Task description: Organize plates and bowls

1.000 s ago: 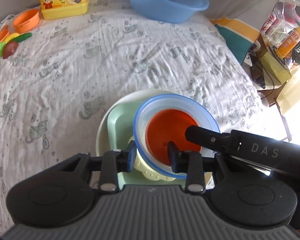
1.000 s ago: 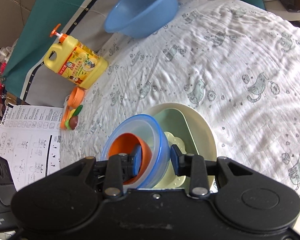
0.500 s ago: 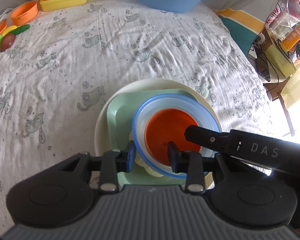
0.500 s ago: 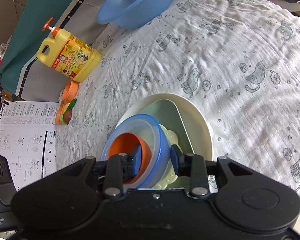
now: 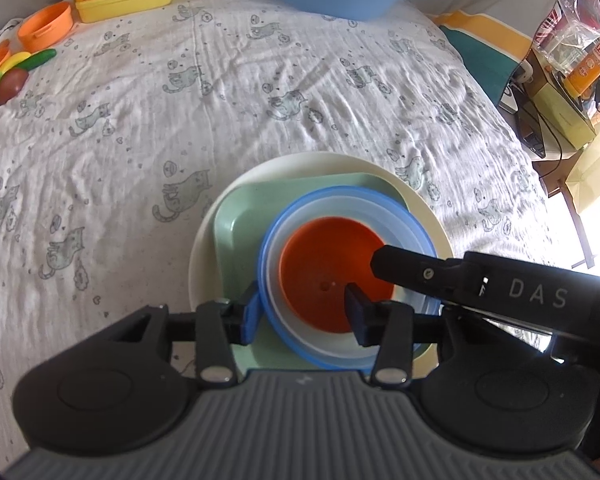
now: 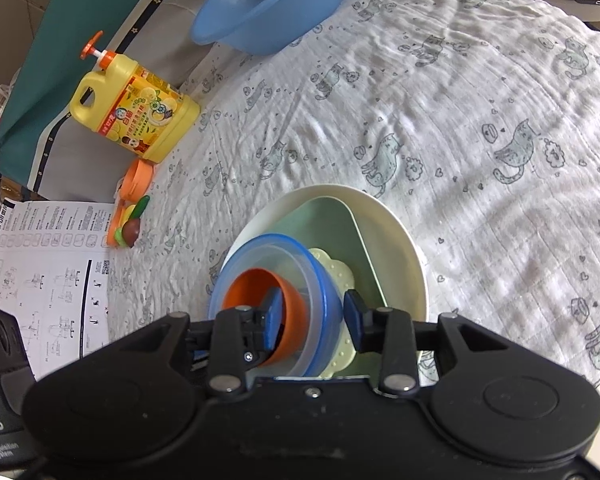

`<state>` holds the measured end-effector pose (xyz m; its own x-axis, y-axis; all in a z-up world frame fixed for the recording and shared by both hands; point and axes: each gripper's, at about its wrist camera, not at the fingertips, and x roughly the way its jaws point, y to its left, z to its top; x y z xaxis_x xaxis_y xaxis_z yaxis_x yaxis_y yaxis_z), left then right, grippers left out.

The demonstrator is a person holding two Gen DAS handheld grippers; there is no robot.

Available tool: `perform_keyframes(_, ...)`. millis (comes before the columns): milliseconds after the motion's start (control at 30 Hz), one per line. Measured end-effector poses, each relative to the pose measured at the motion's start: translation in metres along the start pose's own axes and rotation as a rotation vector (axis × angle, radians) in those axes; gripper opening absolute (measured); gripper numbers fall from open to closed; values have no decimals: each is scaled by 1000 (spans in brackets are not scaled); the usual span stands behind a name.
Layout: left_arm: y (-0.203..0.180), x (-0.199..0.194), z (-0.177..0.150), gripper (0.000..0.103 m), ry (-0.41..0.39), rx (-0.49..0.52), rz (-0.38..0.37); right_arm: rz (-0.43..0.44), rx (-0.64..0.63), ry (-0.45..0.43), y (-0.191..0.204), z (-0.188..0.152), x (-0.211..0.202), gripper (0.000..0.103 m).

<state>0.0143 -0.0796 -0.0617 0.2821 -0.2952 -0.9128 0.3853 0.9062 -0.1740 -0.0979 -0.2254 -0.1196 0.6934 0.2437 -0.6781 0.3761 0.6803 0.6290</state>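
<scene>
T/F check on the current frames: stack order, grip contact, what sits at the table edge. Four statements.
1. The orange bowl sits inside the blue-rimmed clear bowl. True.
2. The green square plate lies on the round cream plate. True.
3. The blue basin is stacked on the plates. False: it stands apart at the far edge.
4. The right gripper hovers clear of the bowls. False: its fingers straddle the bowl walls.
</scene>
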Motion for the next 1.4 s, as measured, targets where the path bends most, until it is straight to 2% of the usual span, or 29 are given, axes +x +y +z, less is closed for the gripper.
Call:
perform_keyframes(133,1,-2,-1,47,-11,3,1,-5,-6,-3,2,1,-1,40)
perform_keyframes(233,-1,-11,-2,60,-49,39,23,-5,-16,-15,4,1,-4,49)
perform_keyframes(300,-4,-19,-4,78,-97,77,62,-6,-27,-27,7,2,-8,61)
perform_keyframes(367,-6,-30,-7,93,-155,111,99,0,-42,-41,10,3,-12,84)
perform_keyframes(400,-7,-36,-7,98,-185,122,111,5,-50,-53,11,2,-15,89)
perform_keyframes(433,-6,-42,-8,100,-215,131,119,10,-54,-64,13,2,-18,98)
perform_keyframes(467,-5,-49,-9,103,-244,137,123,18,-56,-75,14,3,-21,103)
perform_keyframes(700,11,-92,-23,103,-388,133,101,56,-103,-192,19,-1,-53,103)
perform_keyframes(867,28,-115,-38,103,-438,100,78,39,-232,-281,26,-16,-75,103)
perform_keyframes(1000,33,-123,-54,103,-446,130,99,-20,-348,-329,31,-33,-86,103)
perform_keyframes(1133,36,-122,-67,103,-427,135,97,-71,-420,-336,32,-50,-92,103)
perform_keyframes(1267,40,-120,-77,103,-409,121,88,-100,-443,-326,29,-65,-94,103)
perform_keyframes(1400,40,-115,-87,103,-402,127,112,-122,-451,-304,28,-73,-91,103)
